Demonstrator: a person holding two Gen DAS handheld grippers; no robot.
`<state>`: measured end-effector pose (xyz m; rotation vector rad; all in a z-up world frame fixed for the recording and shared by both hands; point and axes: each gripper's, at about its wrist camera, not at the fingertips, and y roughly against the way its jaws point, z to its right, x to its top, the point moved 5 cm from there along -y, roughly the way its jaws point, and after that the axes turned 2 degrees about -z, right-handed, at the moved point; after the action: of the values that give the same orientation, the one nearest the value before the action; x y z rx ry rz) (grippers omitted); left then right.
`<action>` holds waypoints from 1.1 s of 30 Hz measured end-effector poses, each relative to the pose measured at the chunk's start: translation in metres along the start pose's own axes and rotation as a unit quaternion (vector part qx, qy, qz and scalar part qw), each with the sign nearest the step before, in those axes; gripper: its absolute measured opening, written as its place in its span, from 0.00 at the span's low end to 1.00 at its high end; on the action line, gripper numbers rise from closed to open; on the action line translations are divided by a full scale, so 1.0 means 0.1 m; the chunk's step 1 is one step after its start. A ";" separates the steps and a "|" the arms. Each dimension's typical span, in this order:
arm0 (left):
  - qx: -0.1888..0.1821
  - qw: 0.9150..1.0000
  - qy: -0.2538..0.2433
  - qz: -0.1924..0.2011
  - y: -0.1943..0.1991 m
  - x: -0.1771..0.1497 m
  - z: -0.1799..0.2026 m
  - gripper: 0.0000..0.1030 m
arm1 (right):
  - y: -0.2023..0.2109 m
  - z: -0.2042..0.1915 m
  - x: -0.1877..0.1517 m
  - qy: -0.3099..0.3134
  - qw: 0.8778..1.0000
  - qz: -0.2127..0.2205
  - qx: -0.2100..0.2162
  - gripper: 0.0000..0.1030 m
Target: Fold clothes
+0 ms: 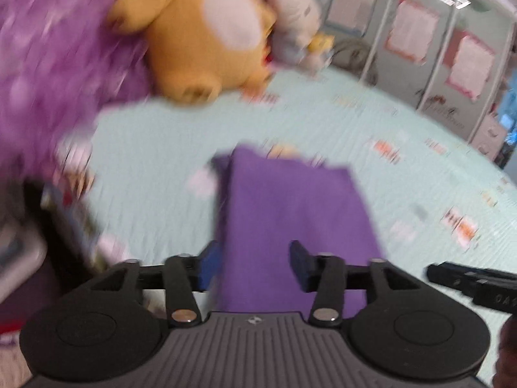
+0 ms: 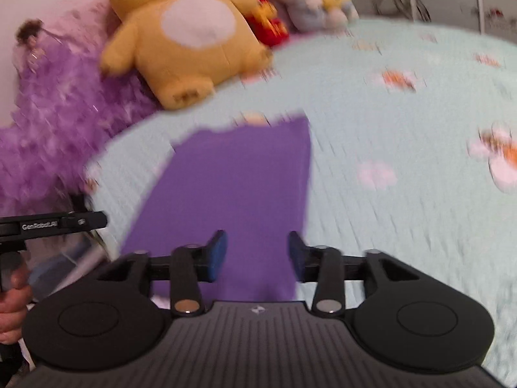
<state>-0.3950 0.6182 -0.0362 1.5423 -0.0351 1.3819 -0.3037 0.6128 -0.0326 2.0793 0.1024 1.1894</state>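
Both grippers, left gripper (image 1: 253, 263) and right gripper (image 2: 257, 255), hang with jaws spread and nothing pinched. Purple garment (image 2: 232, 187) lies folded into a long strip on the pale green bedspread (image 2: 387, 113), below the yellow plush toy (image 2: 190, 35). Judgement: next fold goes end to end; pinch both near corners evenly and keep the edges aligned.

A purple garment (image 2: 232, 190) lies folded into a flat, narrow rectangle on the pale green bed (image 2: 371, 123) (its far edge looks slightly uneven), plain and unpatterned.
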 end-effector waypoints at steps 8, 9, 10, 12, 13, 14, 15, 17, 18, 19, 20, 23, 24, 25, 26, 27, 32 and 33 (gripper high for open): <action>0.079 0.994 -0.075 0.016 0.17 0.60 0.50 0.67 | -0.18 -0.27 0.70 -0.003 0.996 -0.049 -0.078 0.66; 0.087 0.993 -0.077 0.014 0.18 0.61 0.50 0.67 | -0.18 -0.30 0.73 -0.002 0.995 -0.052 -0.085 0.67; 0.092 0.993 -0.077 0.010 0.18 0.62 0.51 0.67 | -0.18 -0.32 0.75 -0.001 0.994 -0.055 -0.091 0.67; 0.094 0.993 -0.075 0.005 0.21 0.59 0.50 0.67 | -0.17 -0.35 0.77 0.001 0.993 -0.061 -0.098 0.67; 0.093 0.993 -0.075 0.005 0.23 0.57 0.50 0.67 | -0.15 -0.37 0.77 0.003 0.993 -0.062 -0.101 0.67; 0.091 0.993 -0.076 0.005 0.26 0.54 0.50 0.67 | -0.14 -0.38 0.77 0.005 0.993 -0.063 -0.103 0.67; 0.089 0.993 -0.075 0.004 0.26 0.53 0.50 0.67 | -0.12 -0.39 0.75 0.007 0.992 -0.064 -0.105 0.67; 0.090 0.993 -0.075 0.003 0.29 0.50 0.49 0.67 | -0.09 -0.42 0.71 0.010 0.992 -0.066 -0.107 0.67; 0.091 0.993 -0.075 0.002 0.31 0.49 0.49 0.67 | -0.07 -0.43 0.69 0.011 0.992 -0.067 -0.109 0.67; 0.092 0.993 -0.075 0.002 0.32 0.48 0.49 0.67 | -0.05 -0.44 0.67 0.012 0.992 -0.067 -0.110 0.67; 0.092 0.993 -0.074 0.003 0.34 0.47 0.49 0.67 | -0.04 -0.45 0.66 0.013 0.992 -0.069 -0.109 0.67; 0.095 0.993 -0.073 -0.001 0.38 0.42 0.49 0.67 | 0.00 -0.46 0.60 0.017 0.991 -0.070 -0.111 0.67; 0.096 0.993 -0.073 -0.004 0.38 0.40 0.49 0.67 | 0.00 -0.46 0.58 0.017 0.991 -0.072 -0.112 0.67; 0.096 0.993 -0.074 -0.007 0.39 0.37 0.49 0.67 | 0.01 -0.46 0.56 0.018 0.991 -0.074 -0.114 0.67; 0.095 0.993 -0.076 -0.009 0.39 0.33 0.50 0.67 | 0.01 -0.46 0.54 0.019 0.990 -0.076 -0.115 0.67; 0.094 0.993 -0.077 -0.013 0.39 0.29 0.50 0.67 | 0.01 -0.45 0.51 0.019 0.990 -0.079 -0.115 0.67; 0.089 0.993 -0.069 -0.034 0.32 0.13 0.47 0.67 | 0.00 -0.43 0.38 0.020 0.989 -0.091 -0.117 0.67; 0.088 0.993 -0.066 -0.037 0.30 0.12 0.46 0.67 | -0.01 -0.42 0.35 0.020 0.989 -0.093 -0.118 0.67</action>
<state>-0.3761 0.5792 0.0001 1.7632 0.0626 1.2495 -0.3163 0.6509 0.0056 1.7992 0.1625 1.0761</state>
